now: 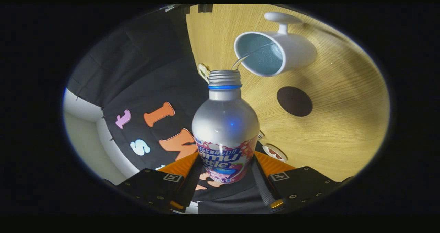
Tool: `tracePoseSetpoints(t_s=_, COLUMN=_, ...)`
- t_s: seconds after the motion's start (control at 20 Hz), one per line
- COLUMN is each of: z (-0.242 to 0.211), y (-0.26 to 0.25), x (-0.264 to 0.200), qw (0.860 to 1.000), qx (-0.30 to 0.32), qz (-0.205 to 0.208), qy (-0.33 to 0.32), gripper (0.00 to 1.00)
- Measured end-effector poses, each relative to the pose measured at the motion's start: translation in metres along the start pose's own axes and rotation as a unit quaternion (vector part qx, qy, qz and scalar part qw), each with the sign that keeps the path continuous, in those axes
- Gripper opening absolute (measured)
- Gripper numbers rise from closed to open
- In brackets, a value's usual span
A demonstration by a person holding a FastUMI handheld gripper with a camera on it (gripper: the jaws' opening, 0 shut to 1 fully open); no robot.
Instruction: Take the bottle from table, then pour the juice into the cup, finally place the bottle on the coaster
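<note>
Gripper view shows you your gripper (pixel 225 173) clamped on the bottle (pixel 225 130), both fingers pressing its labelled lower body. Its open threaded mouth is tipped toward the white cup (pixel 295 52) just beyond, a thin stream arcing into it. The dark round coaster (pixel 294 101) lies on the wooden table (pixel 343 123), near the cup.

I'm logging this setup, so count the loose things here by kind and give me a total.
Bottle, gripped between the jaws, tipped toward the cup: 1
Cup, white, on the table: 1
Coaster, dark and round, beside the cup: 1
Total: 3
</note>
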State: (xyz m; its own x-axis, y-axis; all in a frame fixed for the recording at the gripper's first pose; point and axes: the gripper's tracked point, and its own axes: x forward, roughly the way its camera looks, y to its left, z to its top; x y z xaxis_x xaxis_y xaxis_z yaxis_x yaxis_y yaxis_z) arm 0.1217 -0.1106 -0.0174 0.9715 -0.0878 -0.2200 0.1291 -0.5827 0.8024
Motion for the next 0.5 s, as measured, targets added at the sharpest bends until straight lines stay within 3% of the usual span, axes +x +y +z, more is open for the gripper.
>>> tracePoseSetpoints(t_s=0.5, z=0.0009, y=0.0039, x=-0.0019, qw=1.000, qx=0.017, qz=0.003, qy=0.002, gripper=0.77)
